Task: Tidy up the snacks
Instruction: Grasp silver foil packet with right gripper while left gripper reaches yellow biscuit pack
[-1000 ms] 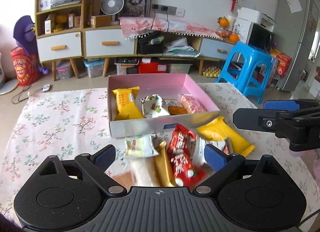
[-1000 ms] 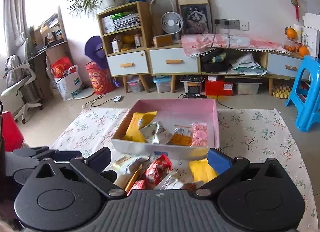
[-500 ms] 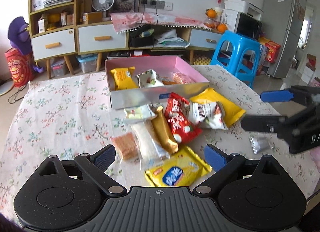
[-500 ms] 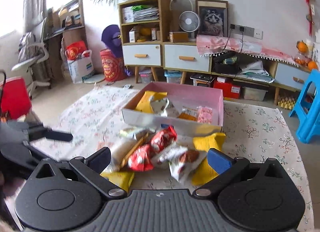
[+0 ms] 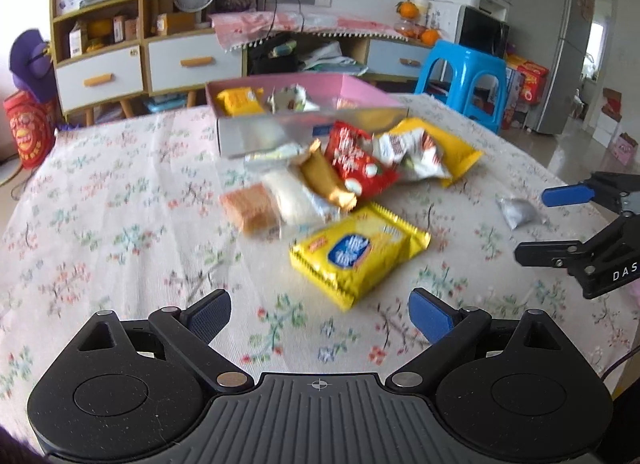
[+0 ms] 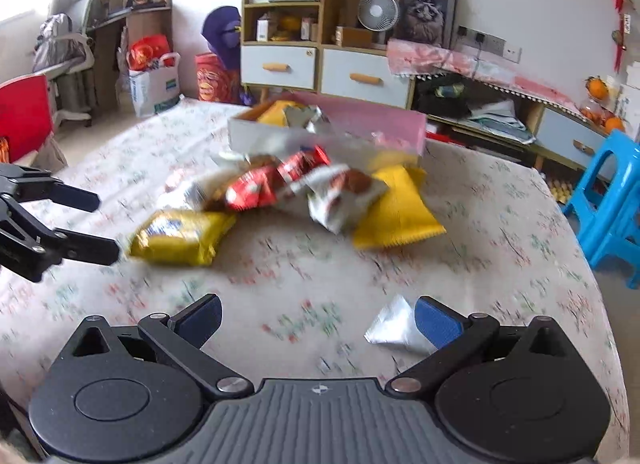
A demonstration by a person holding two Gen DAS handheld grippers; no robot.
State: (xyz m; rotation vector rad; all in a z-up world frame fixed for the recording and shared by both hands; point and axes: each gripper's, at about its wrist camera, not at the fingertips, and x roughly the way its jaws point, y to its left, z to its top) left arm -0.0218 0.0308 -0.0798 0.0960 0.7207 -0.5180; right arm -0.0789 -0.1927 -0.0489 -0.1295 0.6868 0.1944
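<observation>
A pink box (image 5: 352,90) with several snacks in it stands at the far side of the floral tablecloth; it also shows in the right wrist view (image 6: 384,120). A pile of loose snack packs lies before it: a red pack (image 5: 356,162), a big yellow bag (image 5: 448,148), an orange biscuit pack (image 5: 250,212) and a yellow biscuit pack (image 5: 356,250). A small silver packet (image 6: 394,326) lies just ahead of my right gripper (image 6: 316,316), touching its right pad. My left gripper (image 5: 320,314) is open and empty, short of the yellow biscuit pack. My right gripper is open and empty too.
The table's right edge is near a blue plastic stool (image 6: 612,200). A red chair (image 6: 22,120) stands off the table's left side. Cabinets and shelves (image 5: 120,52) line the far wall. The right gripper shows at the right of the left wrist view (image 5: 560,224).
Both grippers have pulled back from the box toward the near edge of the table. More of the snack pile and the silver packet have come into view. Both stay open.
</observation>
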